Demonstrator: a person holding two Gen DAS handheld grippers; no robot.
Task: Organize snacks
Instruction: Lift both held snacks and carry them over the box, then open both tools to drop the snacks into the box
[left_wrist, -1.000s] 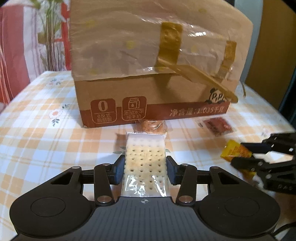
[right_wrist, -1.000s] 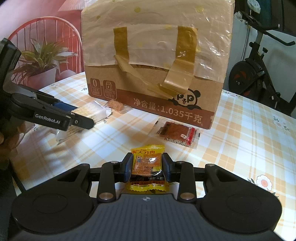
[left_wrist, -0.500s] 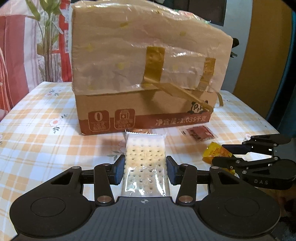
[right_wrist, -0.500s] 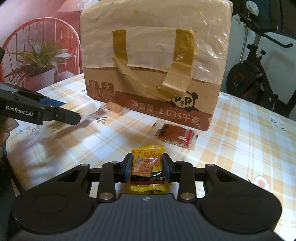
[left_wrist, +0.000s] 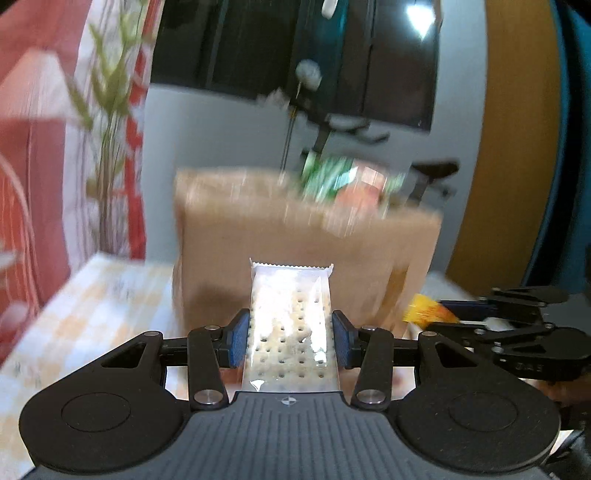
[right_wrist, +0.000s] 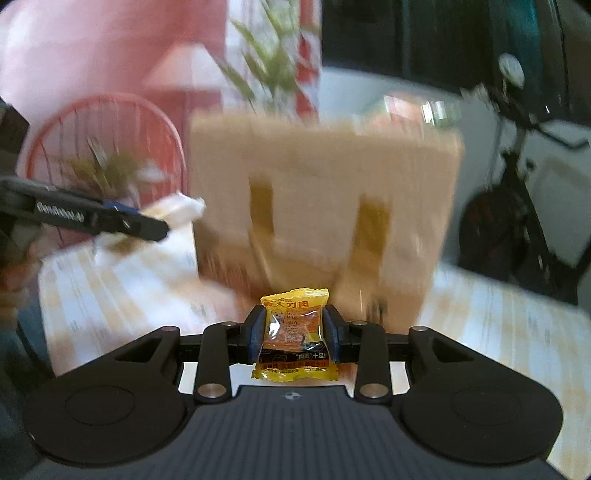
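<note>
Behind the checked tablecloth (right_wrist: 122, 291) stands a taped cardboard box (right_wrist: 325, 206); before it, left gripper (left_wrist: 290, 338) pinches a cracker packet (left_wrist: 291, 332), right gripper (right_wrist: 293, 330) pinches a yellow snack sachet (right_wrist: 293, 332).

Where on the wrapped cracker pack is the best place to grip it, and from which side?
Across its narrow width near the rear end, as the left gripper grips it now: pads on the two long edges of the cracker pack, coming in from its short end. The pack is flat, long and stiff, so it juts straight forward without sagging.
</note>
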